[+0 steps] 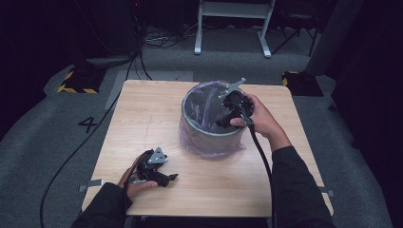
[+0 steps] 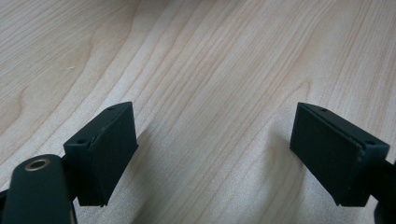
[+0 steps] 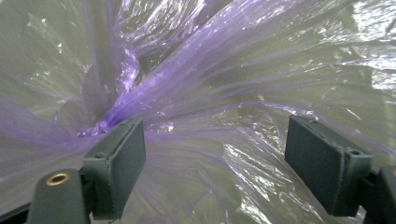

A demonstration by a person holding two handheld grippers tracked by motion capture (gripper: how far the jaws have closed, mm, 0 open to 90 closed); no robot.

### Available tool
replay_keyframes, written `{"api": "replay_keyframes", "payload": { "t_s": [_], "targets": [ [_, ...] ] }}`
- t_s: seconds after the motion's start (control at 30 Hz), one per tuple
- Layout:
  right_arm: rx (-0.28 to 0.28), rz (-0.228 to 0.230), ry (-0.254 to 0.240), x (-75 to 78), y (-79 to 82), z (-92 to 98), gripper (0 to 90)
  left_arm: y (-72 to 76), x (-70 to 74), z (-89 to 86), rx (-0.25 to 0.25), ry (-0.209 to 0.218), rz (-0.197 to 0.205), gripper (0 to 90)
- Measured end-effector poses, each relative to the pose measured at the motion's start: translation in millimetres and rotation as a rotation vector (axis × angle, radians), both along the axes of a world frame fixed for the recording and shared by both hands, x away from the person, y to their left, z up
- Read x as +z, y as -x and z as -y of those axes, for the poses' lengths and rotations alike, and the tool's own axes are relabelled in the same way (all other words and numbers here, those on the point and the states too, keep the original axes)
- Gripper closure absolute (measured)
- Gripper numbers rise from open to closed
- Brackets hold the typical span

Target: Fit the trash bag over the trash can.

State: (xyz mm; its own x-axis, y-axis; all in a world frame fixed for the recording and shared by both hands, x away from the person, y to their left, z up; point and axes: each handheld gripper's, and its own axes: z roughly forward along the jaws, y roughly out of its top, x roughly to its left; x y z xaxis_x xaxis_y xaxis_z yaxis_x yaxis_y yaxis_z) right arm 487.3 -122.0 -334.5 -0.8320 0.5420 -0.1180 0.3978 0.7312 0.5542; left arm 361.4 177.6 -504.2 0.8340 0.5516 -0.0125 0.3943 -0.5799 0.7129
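We line a bin with a purple bag at the bench.

We see the wooden bench (image 1: 142,118) first, square and pale, standing on grey carpet. Toward its far right side stands the round grey bin (image 1: 209,133), with the thin purple bag (image 1: 202,102) draped inside it and spilling over the rim down to the benchtop around its foot. Our right gripper (image 1: 223,121) reaches down into the bin's mouth from the right edge; in the right gripper view its jaws stand wide, the bag's crinkled film (image 3: 224,93) spread behind them with nothing pinched between the pads. Our left gripper (image 1: 172,177) rests low near the front left corner of the bench, well apart from the bin, jaws wide over bare wood.
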Motion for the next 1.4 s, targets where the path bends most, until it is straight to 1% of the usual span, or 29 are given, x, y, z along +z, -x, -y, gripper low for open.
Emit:
{"api": "replay_keyframes", "payload": {
  "t_s": [0.1, 0.43, 0.47, 0.63, 0.8, 1.0, 1.07, 1.33, 1.4],
  "targets": [
    [0.000, -0.005, -0.011, 0.7, 0.9, 0.6, 20.0, 0.0, 0.0, 0.0, 0.000, 0.000, 0.000, 14.3],
    [-0.021, 0.032, -0.037, 6.7, 5.0, 4.7, 19.9, 0.0, 0.0, 0.0, 0.000, 0.000, 0.000, 14.3],
    [-0.020, 0.030, -0.043, 7.1, 5.6, 5.0, 20.0, 0.0, 0.0, 0.0, 0.000, 0.000, 0.000, 14.3],
    [-0.010, 0.055, -0.062, 8.9, 8.8, 7.9, 20.0, 0.0, 0.0, 0.0, 0.000, 0.000, 0.001, 14.3],
    [0.000, 0.076, -0.101, 10.1, 12.3, 11.0, 20.0, 0.0, 0.0, 0.0, 0.000, 0.000, 0.001, 14.3],
    [-0.004, 0.100, -0.135, 12.5, 15.6, 15.1, 19.8, 0.0, 0.0, 0.0, 0.000, 0.000, 0.000, 14.3],
    [-0.007, 0.103, -0.155, 13.4, 16.9, 17.1, 19.8, 0.0, 0.0, 0.0, 0.000, 0.000, 0.000, 14.3],
    [-0.004, 0.125, -0.202, 14.4, 22.1, 23.7, 19.8, 0.0, 0.0, 0.0, 0.000, 0.000, 0.000, 14.3],
    [0.001, 0.129, -0.223, 15.7, 23.8, 26.3, 19.8, 0.0, 0.0, 0.0, 0.000, 0.000, 0.000, 14.3]
  ]
}}
